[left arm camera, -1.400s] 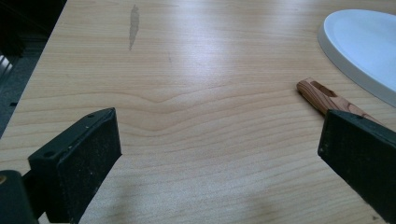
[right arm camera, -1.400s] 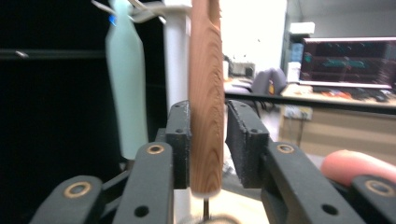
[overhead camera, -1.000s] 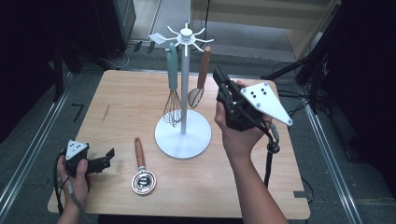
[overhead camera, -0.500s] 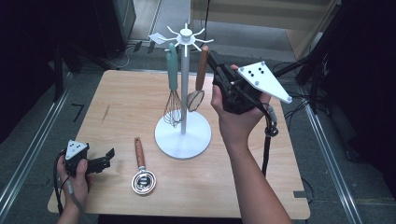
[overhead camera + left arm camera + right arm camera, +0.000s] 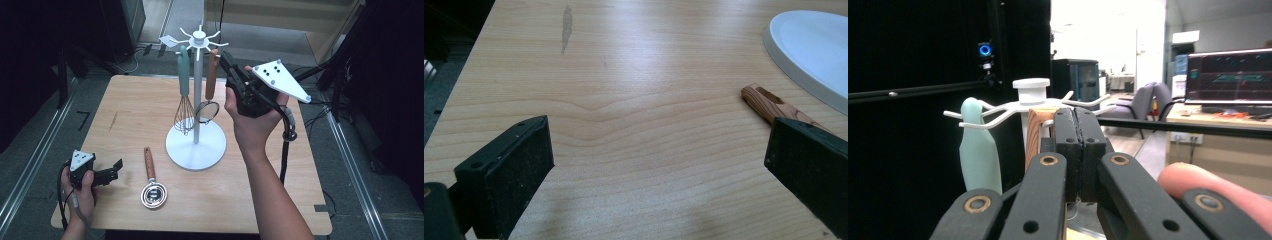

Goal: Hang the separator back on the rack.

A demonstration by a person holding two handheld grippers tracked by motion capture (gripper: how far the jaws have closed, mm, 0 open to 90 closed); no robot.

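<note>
A white utensil stand (image 5: pixel 196 145) stands mid-table. From its hooks hang a whisk (image 5: pixel 184 107) with a teal handle and a small strainer (image 5: pixel 206 111) with a wooden handle. My right gripper (image 5: pixel 223 57) is held high beside the top of that wooden handle, jaws shut with nothing between them. In the right gripper view the shut right gripper (image 5: pixel 1078 150) points at the stand's top (image 5: pixel 1031 90), with the wooden handle (image 5: pixel 1037 135) just left of the jaws and the teal handle (image 5: pixel 979 150) beyond. My left gripper (image 5: pixel 116 170) rests open at the table's front left; in its own view the open left gripper (image 5: pixel 659 165) holds nothing.
A wooden-handled utensil with a round metal head (image 5: pixel 151 180) lies flat on the wooden table (image 5: pixel 130 110) between the left gripper and the stand's base. Its handle tip (image 5: pixel 769 105) and the stand's base (image 5: pixel 814 50) lie ahead of the left jaws. Dark floor and rails surround the table.
My right hand has risen and moved from beside the strainer up toward the stand's top. The left hand has stayed put.
</note>
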